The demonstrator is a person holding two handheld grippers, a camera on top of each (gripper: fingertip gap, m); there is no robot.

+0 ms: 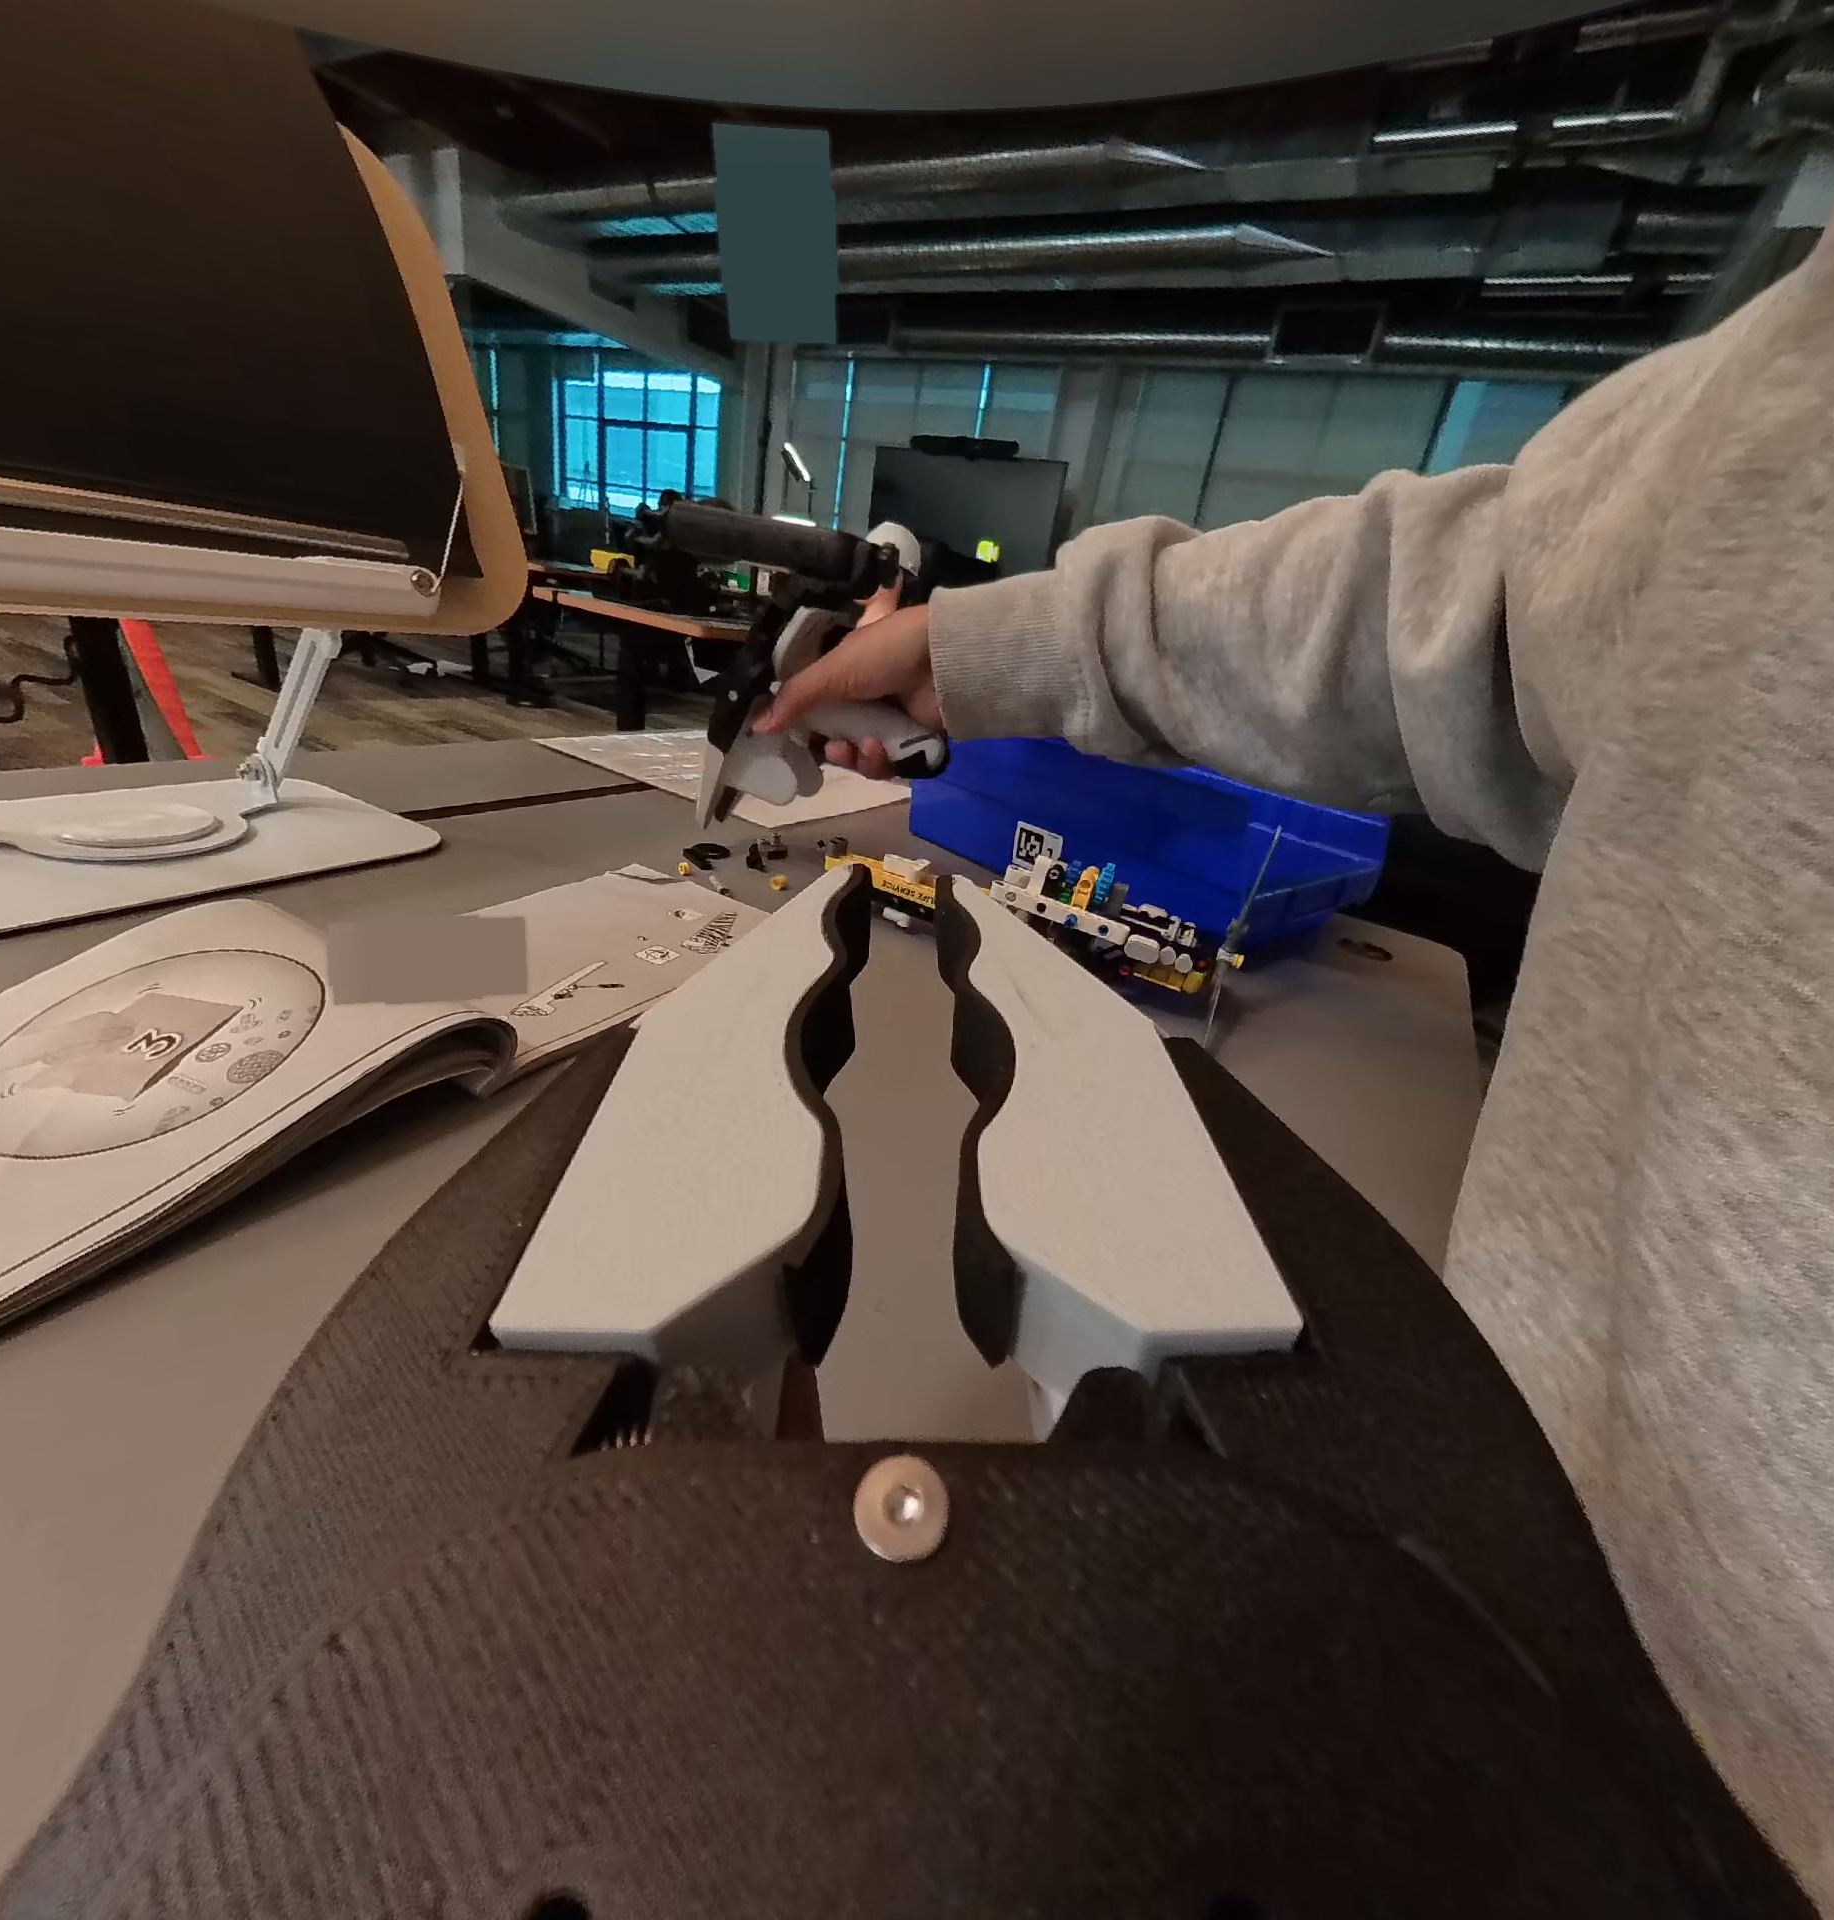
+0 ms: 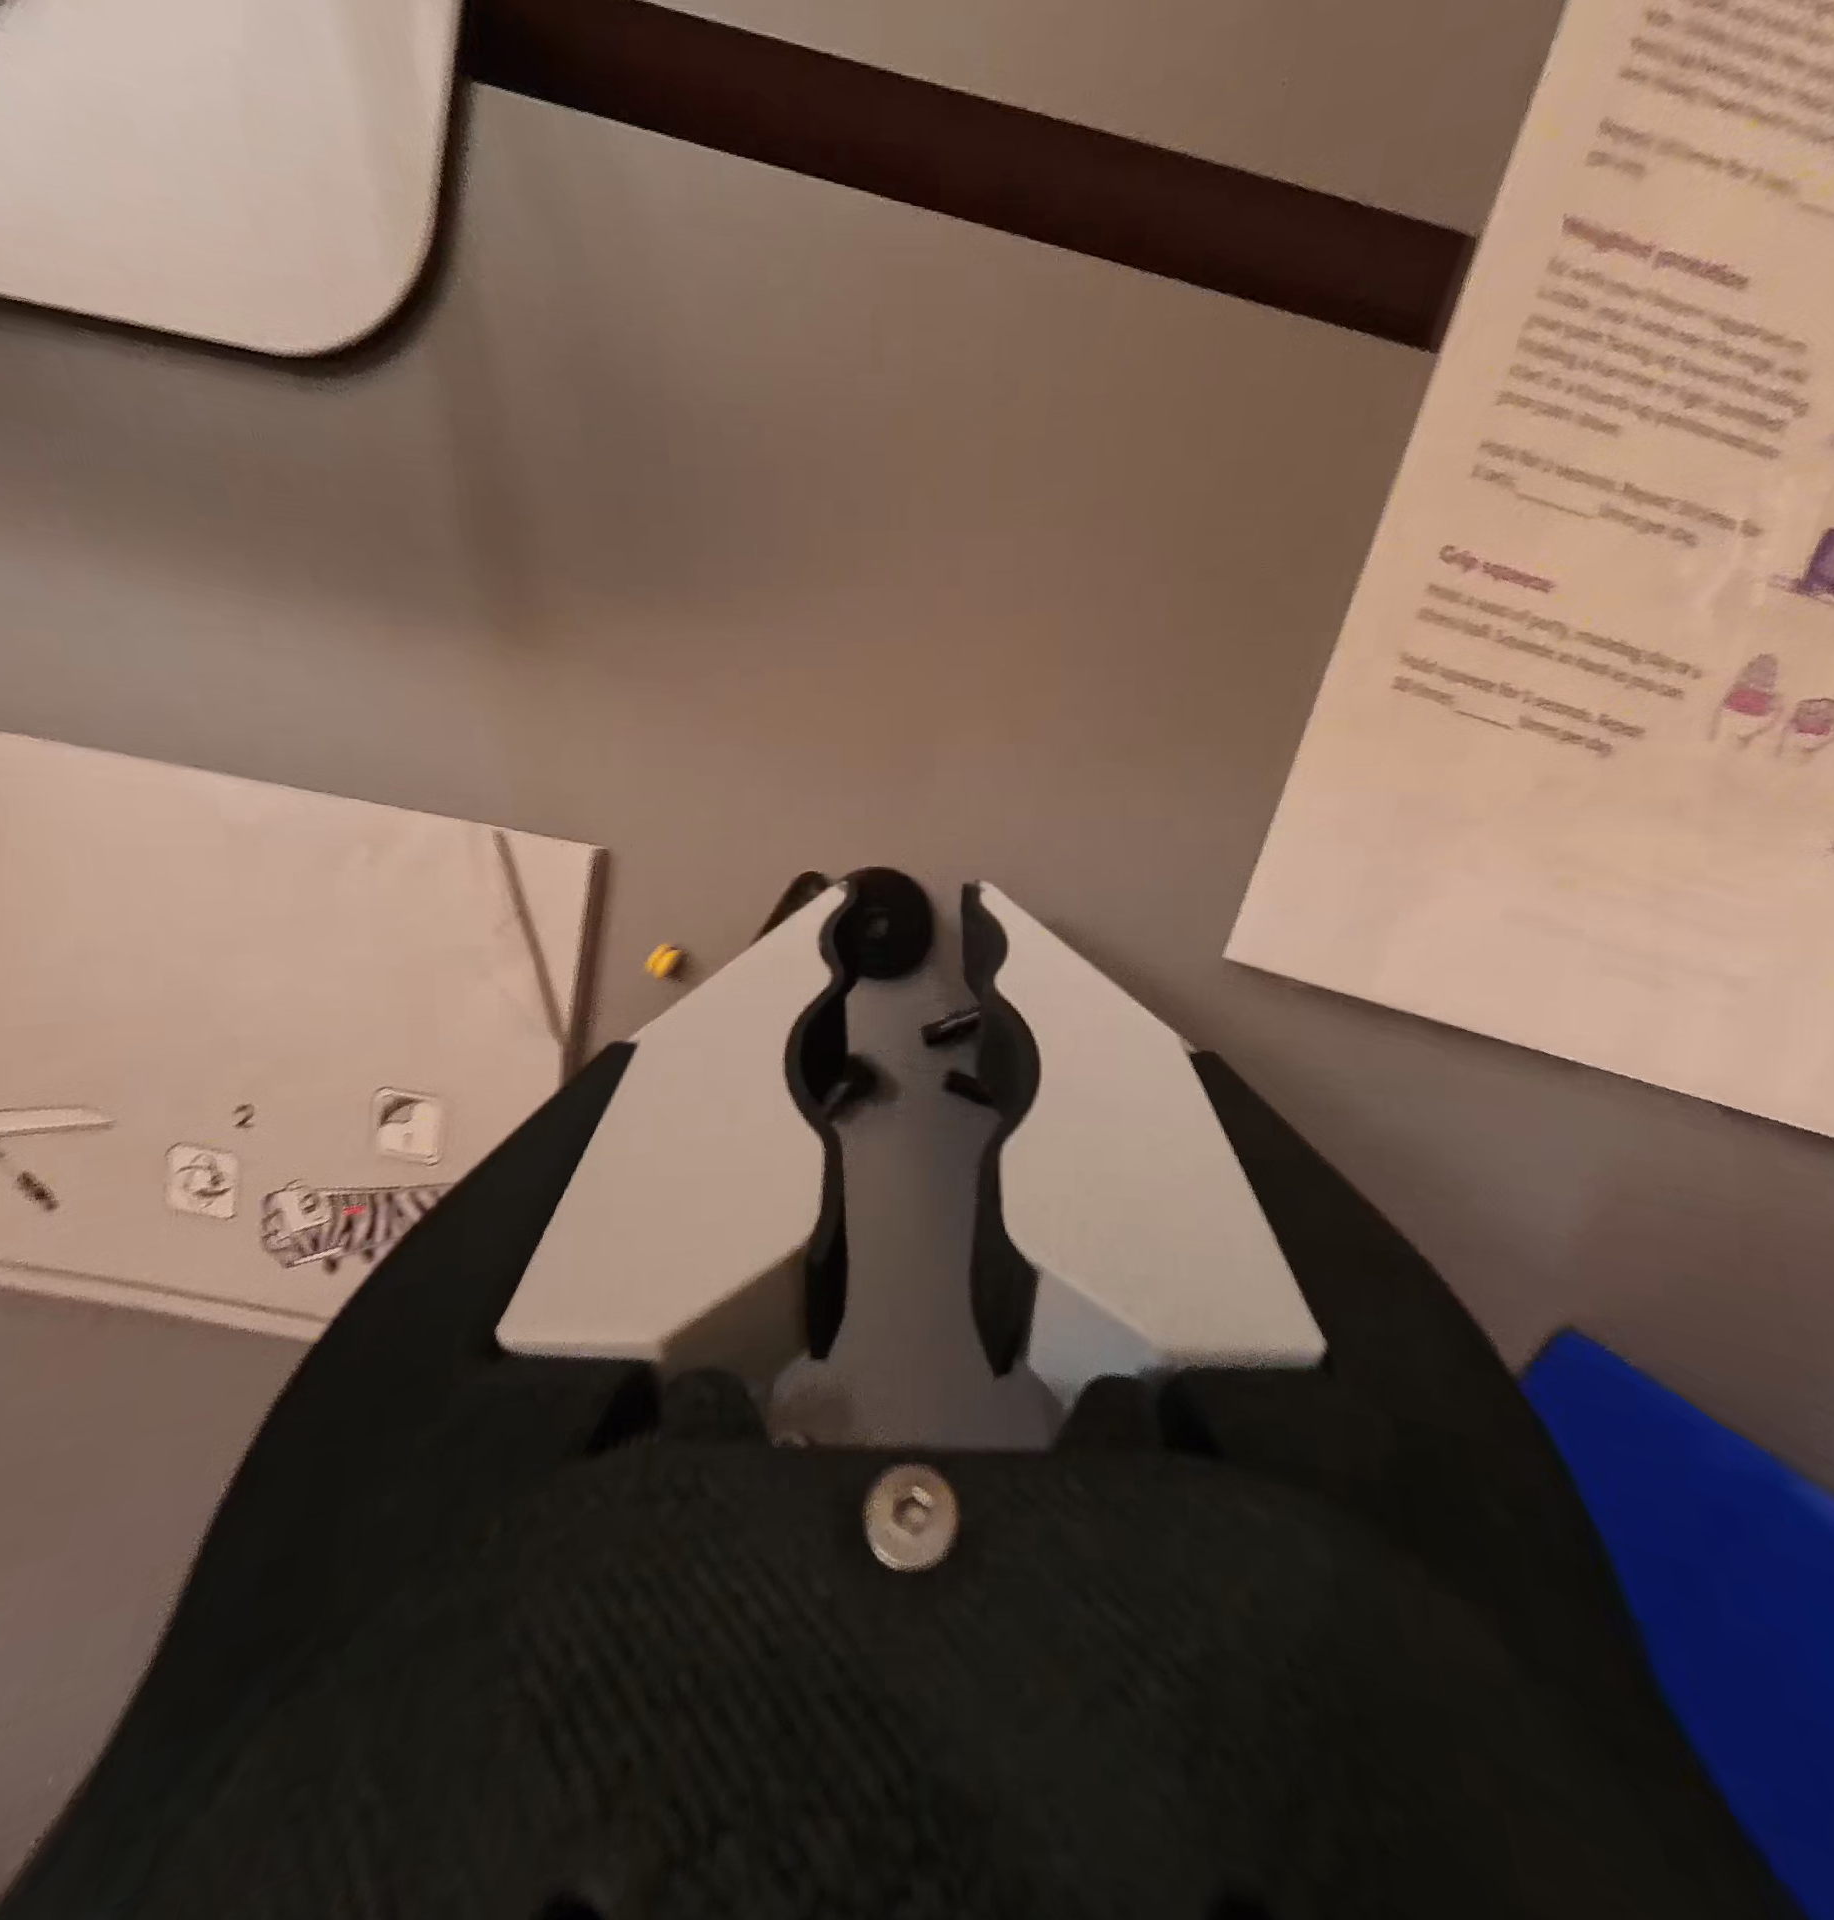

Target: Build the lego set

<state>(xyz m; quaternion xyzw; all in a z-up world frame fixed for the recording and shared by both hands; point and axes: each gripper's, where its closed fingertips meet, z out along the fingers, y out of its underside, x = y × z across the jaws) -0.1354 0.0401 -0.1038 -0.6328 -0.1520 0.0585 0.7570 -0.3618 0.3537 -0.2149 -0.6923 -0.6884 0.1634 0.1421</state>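
Although the build is clearly under way, it reads as part-finished.

Item 1, lego model (image 1: 1089, 914): a long yellow, white and black assembly with blue and green bits on top, lying on the grey worktop (image 1: 539, 821) toward its far right, just in front of the blue bin (image 1: 1152, 821). A thin grey rod (image 1: 1245, 925) stands at its right end. Judged incomplete, since loose parts remain.

Item 2, loose parts (image 1: 747, 854): a small scatter of black pieces and one yellow piece (image 2: 662, 959), toward the far edge of the worktop, between the model and the printed sheet (image 2: 1578, 540). The largest is a round black piece (image 2: 880, 933); short black pins (image 2: 949, 1027) lie near it.

Item 3, instruction booklet (image 1: 196, 1049): open at the left side of the worktop, its page showing a numbered bag stage; probably several stages are left.

Item 4, right gripper (image 2: 897, 904): reaching down over the scatter, jaws a narrow gap apart, the round black piece showing between the tips. Whether it is touched yet cannot be told; nothing is gripped.

Item 5, left gripper (image 1: 897, 883): low over the near part of the worktop, aimed at the model, jaws slightly parted and empty.

Item 6, white stand base (image 1: 165, 842): far left of the worktop, not in use.
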